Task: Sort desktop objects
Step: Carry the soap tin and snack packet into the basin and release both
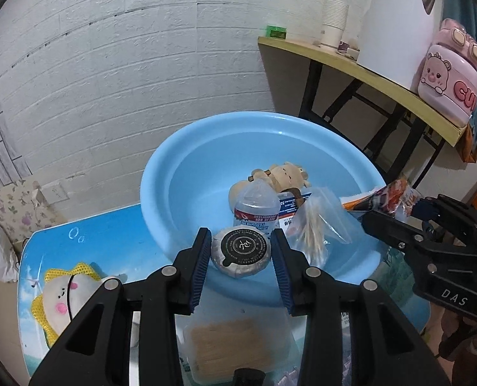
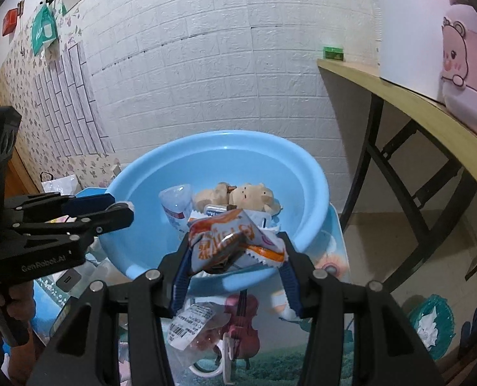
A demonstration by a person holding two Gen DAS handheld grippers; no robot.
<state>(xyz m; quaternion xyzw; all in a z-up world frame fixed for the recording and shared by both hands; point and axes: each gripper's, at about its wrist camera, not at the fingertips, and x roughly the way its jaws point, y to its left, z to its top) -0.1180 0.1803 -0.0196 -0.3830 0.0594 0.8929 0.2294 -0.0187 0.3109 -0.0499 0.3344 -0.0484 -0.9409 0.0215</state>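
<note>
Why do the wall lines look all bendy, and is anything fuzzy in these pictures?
Left wrist view: the fisheye lens bows the brick wall and darkens the corners; the bag of sticks under the tongs is fuzzy, and the blue basin shows a small glare spot. Right wrist view: the same bending curves the wooden shelf, and the pink box at the edge looks soft.

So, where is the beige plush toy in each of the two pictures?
Left wrist view: the beige plush toy lies inside the blue basin, right of centre, behind the water bottle.
Right wrist view: the plush toy is near the centre, inside the basin, just above the orange snack packet.
Shared landmark: the green box on the wooden shelf.
</note>
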